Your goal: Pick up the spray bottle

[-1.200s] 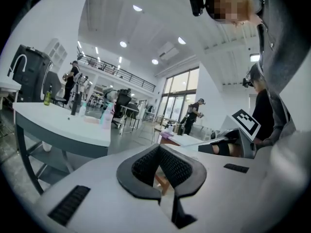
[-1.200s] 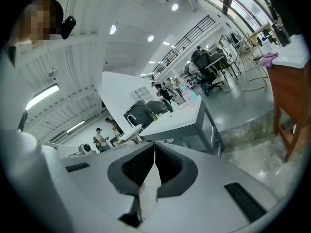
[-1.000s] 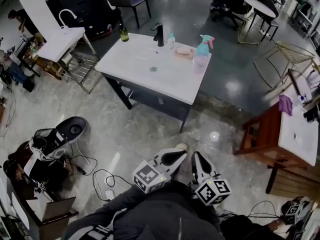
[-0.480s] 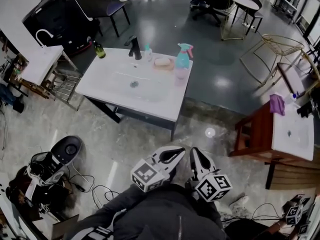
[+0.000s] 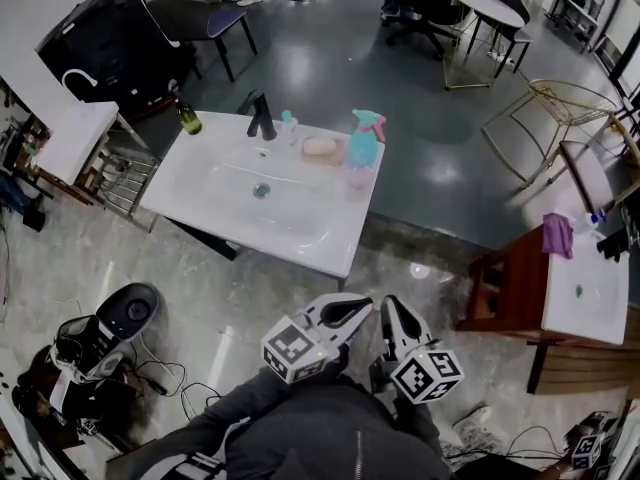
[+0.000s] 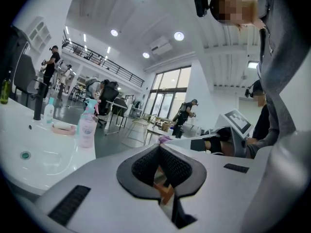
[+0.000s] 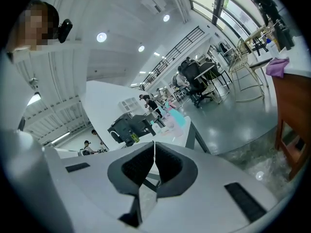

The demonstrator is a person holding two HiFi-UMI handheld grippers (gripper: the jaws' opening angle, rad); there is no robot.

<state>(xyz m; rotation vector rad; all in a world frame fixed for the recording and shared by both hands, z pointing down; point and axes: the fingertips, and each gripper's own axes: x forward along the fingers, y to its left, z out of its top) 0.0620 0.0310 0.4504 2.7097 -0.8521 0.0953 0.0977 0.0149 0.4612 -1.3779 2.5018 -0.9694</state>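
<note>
The spray bottle (image 5: pixel 360 153), with a teal trigger head and a pale pink body, stands upright on the far right corner of a white sink table (image 5: pixel 300 233). It also shows far off in the left gripper view as the spray bottle (image 6: pixel 87 126), and small in the right gripper view as the spray bottle (image 7: pixel 177 115). My left gripper (image 5: pixel 357 305) and right gripper (image 5: pixel 391 309) are side by side close to my body, well short of the table. Both point toward it. Each is shut and holds nothing, seen too in the left gripper (image 6: pixel 158 147) and right gripper (image 7: pixel 154 144).
On the table stand a black faucet (image 5: pixel 262 118), a green bottle (image 5: pixel 187 118), a small bottle (image 5: pixel 288 126) and a pink soap dish (image 5: pixel 322 149). A wooden stand with a second basin (image 5: pixel 580 288) and a purple cloth (image 5: pixel 556 236) is at right. A floor machine (image 5: pixel 125 318) with cables lies at left.
The sink table and spray bottle have come nearer and slid down-left in the head view as I walk toward them. Both grippers keep their place before me, shut.
</note>
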